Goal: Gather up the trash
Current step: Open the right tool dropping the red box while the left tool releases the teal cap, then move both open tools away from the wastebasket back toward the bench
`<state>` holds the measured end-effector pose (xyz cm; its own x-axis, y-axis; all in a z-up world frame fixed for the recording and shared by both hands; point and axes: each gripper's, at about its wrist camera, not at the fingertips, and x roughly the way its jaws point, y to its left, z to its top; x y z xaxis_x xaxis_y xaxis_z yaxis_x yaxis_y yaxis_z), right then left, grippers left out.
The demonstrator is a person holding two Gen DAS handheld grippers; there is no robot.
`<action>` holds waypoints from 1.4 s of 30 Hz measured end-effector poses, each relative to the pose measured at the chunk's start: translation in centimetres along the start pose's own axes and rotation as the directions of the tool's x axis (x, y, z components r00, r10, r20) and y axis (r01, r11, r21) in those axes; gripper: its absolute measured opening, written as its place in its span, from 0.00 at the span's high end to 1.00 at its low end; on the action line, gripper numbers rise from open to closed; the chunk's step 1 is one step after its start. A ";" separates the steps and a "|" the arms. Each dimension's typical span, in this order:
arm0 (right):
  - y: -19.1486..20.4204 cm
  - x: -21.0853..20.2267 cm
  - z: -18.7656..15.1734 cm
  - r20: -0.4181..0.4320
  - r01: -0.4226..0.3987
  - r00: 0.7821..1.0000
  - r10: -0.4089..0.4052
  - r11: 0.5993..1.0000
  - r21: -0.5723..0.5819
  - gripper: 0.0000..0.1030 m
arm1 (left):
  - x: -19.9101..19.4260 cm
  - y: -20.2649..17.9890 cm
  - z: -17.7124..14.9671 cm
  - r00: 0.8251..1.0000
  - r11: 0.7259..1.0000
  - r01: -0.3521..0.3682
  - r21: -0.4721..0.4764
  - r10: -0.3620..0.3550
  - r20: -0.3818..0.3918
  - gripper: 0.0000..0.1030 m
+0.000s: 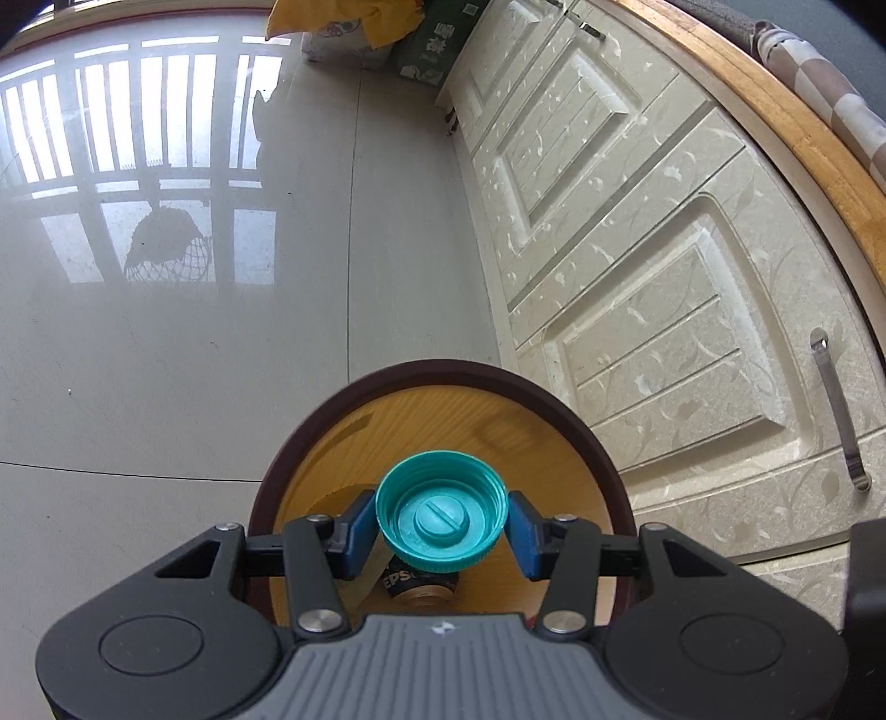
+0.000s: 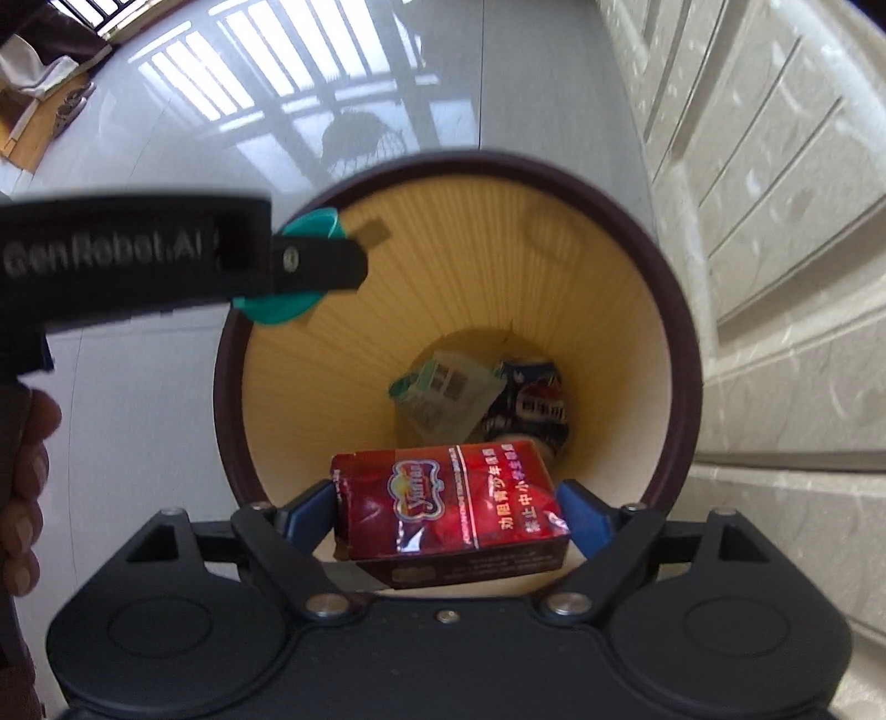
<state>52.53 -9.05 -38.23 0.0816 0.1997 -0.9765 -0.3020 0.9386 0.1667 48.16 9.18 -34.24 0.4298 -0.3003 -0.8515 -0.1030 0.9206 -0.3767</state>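
Note:
My left gripper (image 1: pixel 441 520) is shut on a teal bottle cap (image 1: pixel 441 507), its blue pads pressing both sides, above the mouth of a round bin with a dark rim (image 1: pixel 443 368). In the right wrist view that left gripper (image 2: pixel 315 266) hangs over the bin's left rim (image 2: pixel 681 343) with the teal cap (image 2: pixel 277 313) in it. My right gripper (image 2: pixel 446 512) points down into the bin with a red cigarette pack (image 2: pixel 443 498) between its widely spread pads, which touch both ends. On the bin's bottom lie a Pepsi can (image 2: pixel 531 404) and a paper wrapper (image 2: pixel 443 387).
The bin stands on a glossy pale tile floor (image 1: pixel 166 360) close to cream cabinet doors (image 1: pixel 637 249) with a metal handle (image 1: pixel 836 410). Bags (image 1: pixel 354 33) sit by the far wall. A person's hand (image 2: pixel 22 471) holds the left gripper's grip.

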 end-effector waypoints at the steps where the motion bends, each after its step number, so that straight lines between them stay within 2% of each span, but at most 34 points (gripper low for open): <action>1: 0.0 0.2 0.0 -0.012 0.002 1.000 -0.002 1.000 0.000 0.16 | 0.0 -0.1 0.0 1.000 1.000 0.005 0.000 -0.005 0.001 0.51; 4: 0.0 0.1 0.0 -0.010 0.019 1.000 -0.019 1.000 -0.007 0.15 | 0.0 -0.2 0.1 1.000 1.000 -0.001 0.005 0.001 0.003 0.38; 11: -0.5 -0.3 0.2 0.002 0.016 1.000 -0.016 1.000 0.018 0.07 | -0.1 0.1 0.3 0.998 0.998 -0.062 0.027 0.063 -0.011 0.37; 17: -0.4 -0.9 0.2 0.010 0.021 1.000 -0.021 1.000 0.012 0.06 | -0.4 0.4 0.2 0.995 0.993 -0.100 0.056 0.102 -0.024 0.37; 30: -0.3 -2.9 -0.4 0.104 0.099 0.990 -0.096 0.995 -0.029 0.04 | -1.0 0.7 -0.8 0.988 0.986 -0.144 0.083 0.148 -0.048 0.34; 34: -0.2 -3.9 -0.6 0.171 0.150 0.975 -0.140 0.988 -0.044 0.03 | -1.5 0.8 -1.0 0.988 0.985 -0.147 0.086 0.151 -0.042 0.31; 37: -0.1 -4.8 -0.8 0.232 0.203 0.954 -0.188 0.978 -0.042 0.03 | -1.9 0.8 -1.1 0.988 0.985 -0.151 0.082 0.154 -0.030 0.28; 40: -0.3 -6.0 -0.9 0.286 0.244 0.931 -0.229 0.970 -0.018 0.01 | -2.5 0.7 -1.2 0.988 0.984 -0.152 0.089 0.154 -0.017 0.20; 42: -0.5 -6.8 -1.0 0.316 0.262 0.916 -0.248 0.965 0.000 0.00 | -2.8 0.6 -1.4 0.987 0.983 -0.158 0.097 0.160 -0.011 0.20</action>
<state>51.17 -11.15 -31.81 0.4499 0.0389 -0.8922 -0.2701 0.9582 -0.0945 45.66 10.23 -32.60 0.3983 -0.1522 -0.9045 -0.0818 0.9763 -0.2003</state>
